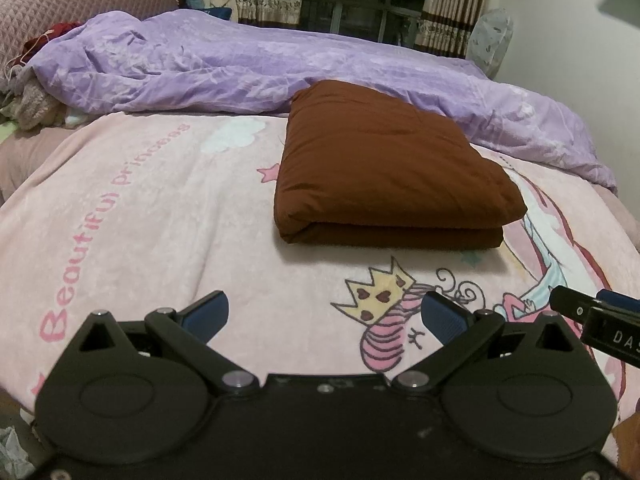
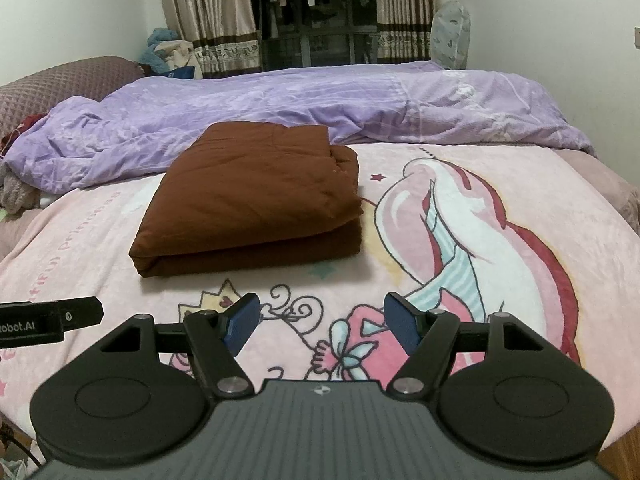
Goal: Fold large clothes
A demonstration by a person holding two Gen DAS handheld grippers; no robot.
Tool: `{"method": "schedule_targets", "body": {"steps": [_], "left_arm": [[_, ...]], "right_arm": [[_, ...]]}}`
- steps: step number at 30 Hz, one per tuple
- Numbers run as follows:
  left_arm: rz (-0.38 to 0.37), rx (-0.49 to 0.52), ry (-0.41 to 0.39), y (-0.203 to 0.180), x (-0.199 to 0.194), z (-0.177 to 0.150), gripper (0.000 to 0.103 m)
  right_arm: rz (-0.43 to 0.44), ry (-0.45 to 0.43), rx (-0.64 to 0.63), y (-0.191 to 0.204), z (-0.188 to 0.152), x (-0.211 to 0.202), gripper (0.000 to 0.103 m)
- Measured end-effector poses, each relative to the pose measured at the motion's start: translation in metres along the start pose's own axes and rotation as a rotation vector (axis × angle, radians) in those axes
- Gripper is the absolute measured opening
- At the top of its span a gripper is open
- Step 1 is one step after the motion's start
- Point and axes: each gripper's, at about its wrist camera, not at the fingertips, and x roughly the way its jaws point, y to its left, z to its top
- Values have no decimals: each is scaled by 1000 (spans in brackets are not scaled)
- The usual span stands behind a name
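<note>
Plain rust-brown folded garment (image 1: pixel 384 160) on pink cartoon-princess blanket (image 1: pixel 160 216), pale-flowered lilac duvet (image 1: pixel 224 68), beige banded curtains (image 2: pixel 208 12).

Both views are lit evenly by soft indoor light from above. A faint shadow is cast before the folded brown garment (image 1: pixel 384 168). Edges are bowed by fisheye distortion; the window (image 2: pixel 320 12) is dark and slightly soft.

A bed fills the frame, spread with a pink cartoon blanket (image 2: pixel 500 184). A rumpled lilac duvet (image 2: pixel 320 100) crosses its far side. Top centre, patterned beige curtains (image 2: pixel 208 12) flank a dark window (image 2: pixel 320 28) between plain white walls (image 2: pixel 540 12); a quilted mauve headboard (image 2: pixel 64 80) sits left.
</note>
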Motion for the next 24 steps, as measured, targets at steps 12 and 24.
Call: {"method": "schedule_targets", "body": {"steps": [12, 24], "left_arm": [[12, -1, 13, -2, 2, 2, 103], [11, 2, 30, -5, 5, 0, 103]], "right_arm": [[-4, 3, 1, -5, -1, 1, 83], [-4, 6, 2, -6, 0, 1, 83]]}}
